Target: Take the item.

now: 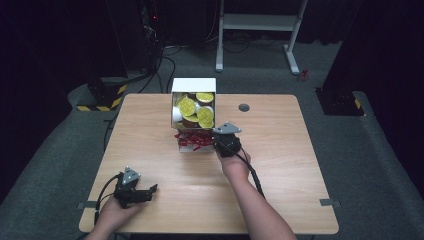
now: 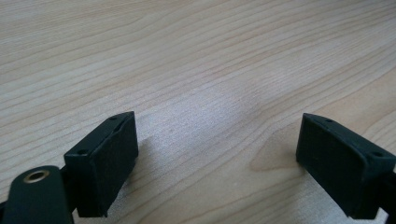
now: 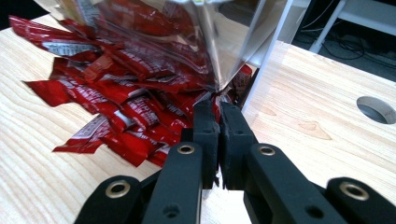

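Just above the centre of the high view, we see the right tongs (image 1: 218, 141) pressed together on a corner of a clear plastic bag (image 3: 154, 42) whose red sachets (image 3: 116, 107) spill onto the worktop (image 1: 280, 165) in front of a white box (image 1: 194, 100). That box lies tipped on its side, its open face showing round yellow-lidded cups (image 1: 195, 111). In the right gripper view the film is gathered to a crumpled point exactly where the jaws meet, near the middle of the frame.

We judge the bag light, limp and slippery: thin film will stretch or slide out of a pinch, so a bunched corner or seam gives the surest hold. The sachets look flat, light and loose, apt to scatter when the bag is lifted.

At the lower left of the high view, the left tongs (image 1: 145, 194) rest low over bare wood, jaws spread wide with nothing between them.

We cannot tell how much of the bag's film the jaws really hold, whether the bag's mouth faces up or down, or what print the sachets carry. The box's far interior is hidden behind the cups.
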The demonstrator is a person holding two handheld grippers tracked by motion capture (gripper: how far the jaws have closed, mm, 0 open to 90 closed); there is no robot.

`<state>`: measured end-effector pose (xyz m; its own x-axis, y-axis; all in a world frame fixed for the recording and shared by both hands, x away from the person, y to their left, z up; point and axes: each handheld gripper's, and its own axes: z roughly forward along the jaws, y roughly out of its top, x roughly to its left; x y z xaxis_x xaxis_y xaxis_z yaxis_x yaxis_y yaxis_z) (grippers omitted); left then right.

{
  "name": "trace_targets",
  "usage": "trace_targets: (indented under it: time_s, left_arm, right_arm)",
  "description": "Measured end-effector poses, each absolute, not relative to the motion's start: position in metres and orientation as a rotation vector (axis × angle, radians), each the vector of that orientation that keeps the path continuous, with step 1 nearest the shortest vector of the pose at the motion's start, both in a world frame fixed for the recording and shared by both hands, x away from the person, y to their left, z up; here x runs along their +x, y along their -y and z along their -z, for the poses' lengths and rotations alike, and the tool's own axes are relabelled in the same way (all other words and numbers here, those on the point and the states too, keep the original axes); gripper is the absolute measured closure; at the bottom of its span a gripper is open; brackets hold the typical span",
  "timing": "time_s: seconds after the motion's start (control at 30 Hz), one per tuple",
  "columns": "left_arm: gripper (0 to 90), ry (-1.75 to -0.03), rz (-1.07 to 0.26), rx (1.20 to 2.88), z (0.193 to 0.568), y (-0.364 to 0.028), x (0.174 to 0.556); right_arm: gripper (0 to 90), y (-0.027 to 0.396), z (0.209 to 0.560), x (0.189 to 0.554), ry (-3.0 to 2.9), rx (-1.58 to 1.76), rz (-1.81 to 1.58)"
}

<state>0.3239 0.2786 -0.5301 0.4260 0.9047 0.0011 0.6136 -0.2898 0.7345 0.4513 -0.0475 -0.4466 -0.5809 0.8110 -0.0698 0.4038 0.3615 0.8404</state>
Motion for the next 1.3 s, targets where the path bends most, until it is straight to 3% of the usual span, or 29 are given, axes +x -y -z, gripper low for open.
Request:
trace_targets:
  time_s: [1.3]
  left_arm:
    - [13.7,-1.272,-0.565,2.028,0.530,-0.279,0.323]
  right_arm:
    - [86.8,0.071,0.437,0.415,-2.107,1.017,-1.259]
